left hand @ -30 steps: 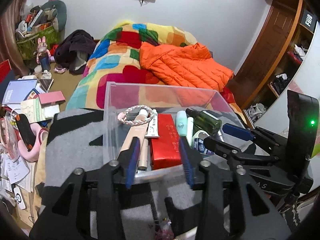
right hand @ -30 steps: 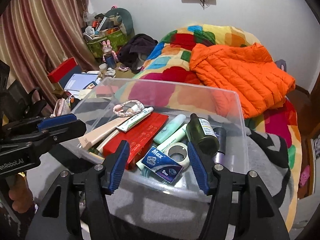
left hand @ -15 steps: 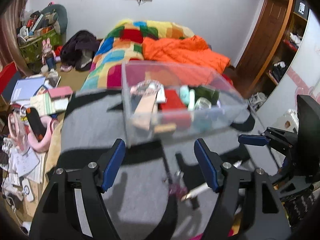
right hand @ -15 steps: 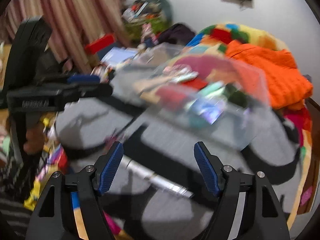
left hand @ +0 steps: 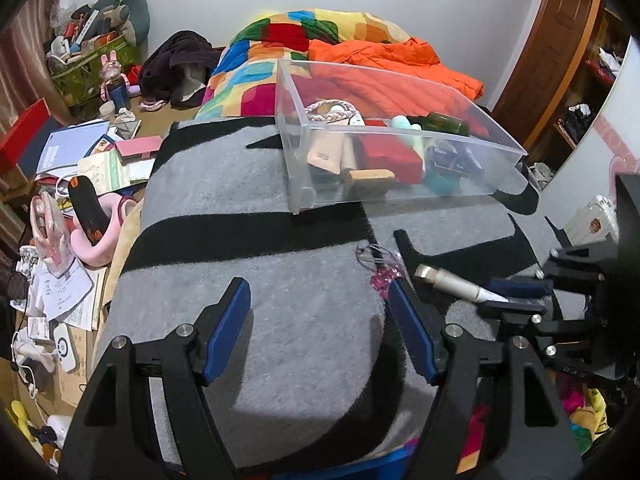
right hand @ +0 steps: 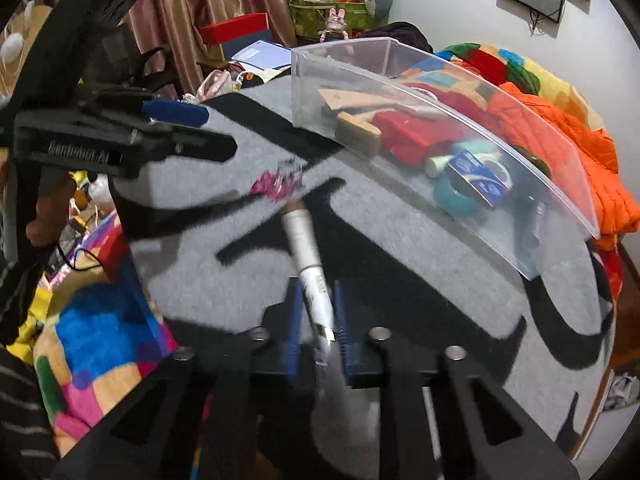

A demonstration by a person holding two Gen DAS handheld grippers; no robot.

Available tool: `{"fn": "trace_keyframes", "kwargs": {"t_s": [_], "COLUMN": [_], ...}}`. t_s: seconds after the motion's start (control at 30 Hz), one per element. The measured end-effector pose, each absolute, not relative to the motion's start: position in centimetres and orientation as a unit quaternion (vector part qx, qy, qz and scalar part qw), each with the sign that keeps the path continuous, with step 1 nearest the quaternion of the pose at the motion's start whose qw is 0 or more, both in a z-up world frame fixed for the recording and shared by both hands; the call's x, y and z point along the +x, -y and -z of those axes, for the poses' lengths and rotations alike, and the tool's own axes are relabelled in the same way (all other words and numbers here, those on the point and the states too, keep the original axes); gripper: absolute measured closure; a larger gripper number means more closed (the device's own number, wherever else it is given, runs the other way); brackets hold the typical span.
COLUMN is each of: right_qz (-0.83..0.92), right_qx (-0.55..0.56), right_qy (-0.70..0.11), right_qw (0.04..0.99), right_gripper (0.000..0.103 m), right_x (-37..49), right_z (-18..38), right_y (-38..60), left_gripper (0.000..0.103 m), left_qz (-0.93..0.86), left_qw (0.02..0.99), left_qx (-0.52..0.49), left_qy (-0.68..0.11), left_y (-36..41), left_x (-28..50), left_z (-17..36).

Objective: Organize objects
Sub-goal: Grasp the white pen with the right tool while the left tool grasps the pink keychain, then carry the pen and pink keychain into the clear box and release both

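Observation:
A clear plastic box (left hand: 392, 200) (right hand: 560, 184) sits on a grey and black striped blanket (left hand: 248, 280). It holds a red pack, a wooden brush, tubes, a green bottle and tape. A white and silver tube (right hand: 310, 264) lies on the blanket. My right gripper (right hand: 316, 320) is shut on its near end; it shows at the right of the left wrist view (left hand: 516, 296), with the tube (left hand: 452, 282). A pink keychain (left hand: 384, 278) (right hand: 276, 184) lies next to the tube's far end. My left gripper (left hand: 320, 320) is open and empty above the blanket.
A bed with a colourful quilt (left hand: 304, 36) and an orange jacket (left hand: 400, 68) lies behind the box. Books, papers and toys (left hand: 76, 168) cover the floor on the left. A wooden shelf (left hand: 576, 80) stands at the right.
Both grippers have pulled back from the box to the near part of the blanket. My right gripper has gone from open to shut on the white tube. My left gripper has stayed open.

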State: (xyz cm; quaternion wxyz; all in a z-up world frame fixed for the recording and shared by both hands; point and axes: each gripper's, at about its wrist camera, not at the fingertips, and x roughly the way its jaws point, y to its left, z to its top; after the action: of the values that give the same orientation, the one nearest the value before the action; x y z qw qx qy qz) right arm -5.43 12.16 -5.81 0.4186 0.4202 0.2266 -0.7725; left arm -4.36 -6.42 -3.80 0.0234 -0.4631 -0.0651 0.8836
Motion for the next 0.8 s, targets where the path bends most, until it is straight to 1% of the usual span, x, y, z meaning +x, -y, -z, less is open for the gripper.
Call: {"fn": "trace_keyframes", "kwargs": {"t_s": [0.17, 0.3, 0.53, 0.6, 0.7, 0.77, 0.8], "right_qz": [0.786, 0.799, 0.81, 0.814, 0.818, 0.82, 0.82], "right_qx": [0.42, 0.428, 0.429, 0.427, 0.426, 0.428, 0.429], "right_qy": [-0.221, -0.204, -0.183, -0.176, -0.163, -0.152, -0.149], "right_qw": [0.397, 0.369, 0.355, 0.352, 0.35, 0.349, 0.348], "right_gripper": [0.093, 0.093, 0.093, 0.093, 0.093, 0.093, 0.093], "right_x": [-4.4, -5.3, -6.6, -6.7, -6.8, -6.8, -6.8], "right_z": [5.4, 5.5, 5.8, 5.9, 5.9, 5.9, 5.9], "right_y": [-14.4, -15.3, -14.5, -14.2, -14.3, -14.5, -14.6], "left_gripper": [0.032, 0.032, 0.033, 0.038, 0.051, 0.069, 0.074], "left_qz": [-0.88, -0.873, -0.876, -0.88, -0.885, -0.887, -0.888], "left_qw": [0.033, 0.054, 0.043, 0.034, 0.033, 0.033, 0.035], "left_qx": [-0.47, -0.481, -0.481, -0.474, -0.465, -0.46, -0.459], "left_qy": [0.061, 0.054, 0.009, -0.002, -0.009, -0.012, -0.013], "left_y": [5.7, 4.2, 1.8, 1.3, 1.0, 0.8, 0.8], "left_x": [-4.8, -5.6, -6.8, -6.8, -6.6, -6.6, -6.6], "left_z": [4.3, 5.1, 6.2, 6.3, 6.4, 6.3, 6.2]}}
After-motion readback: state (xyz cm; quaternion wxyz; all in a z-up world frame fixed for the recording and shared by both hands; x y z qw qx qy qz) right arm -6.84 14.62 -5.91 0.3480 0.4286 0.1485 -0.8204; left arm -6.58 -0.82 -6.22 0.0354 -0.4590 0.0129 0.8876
